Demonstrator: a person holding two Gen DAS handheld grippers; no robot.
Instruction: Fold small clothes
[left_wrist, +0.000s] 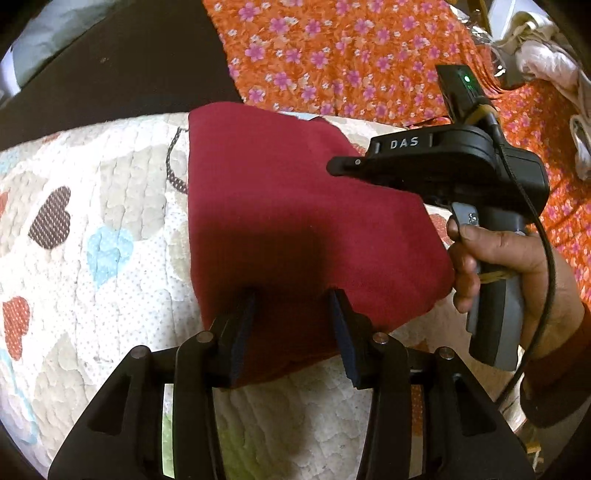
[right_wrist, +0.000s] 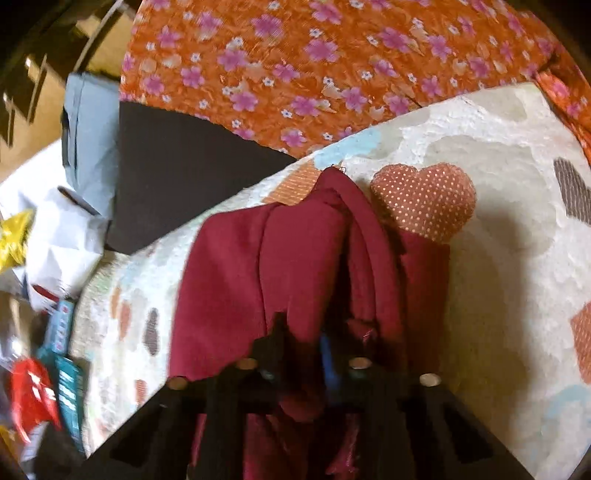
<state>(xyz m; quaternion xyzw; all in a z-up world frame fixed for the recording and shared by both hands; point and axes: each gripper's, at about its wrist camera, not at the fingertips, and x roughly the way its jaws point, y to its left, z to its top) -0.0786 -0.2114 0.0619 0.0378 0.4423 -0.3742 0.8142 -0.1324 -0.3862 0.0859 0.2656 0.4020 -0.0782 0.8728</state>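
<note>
Maroon cloth (left_wrist: 295, 221) lies folded flat on the heart-patterned quilt (left_wrist: 92, 240) in the left wrist view, its long axis running from six towards twelve o'clock. The left hand-held gripper (left_wrist: 293, 325) stands partly open over its near edge, both pads apart with cloth between them, nothing pinched. At three o'clock a hand (left_wrist: 517, 273) grips the right hand-held gripper's handle. An orange floral sheet (left_wrist: 332, 55) lies beyond.

The right wrist view, blurred, shows the cloth (right_wrist: 258, 266) bunched into ridges pointing towards twelve o'clock. The right hand-held gripper (right_wrist: 306, 350) is nearly closed, pinching a fold of it. Packets (right_wrist: 44, 369) clutter eight o'clock.
</note>
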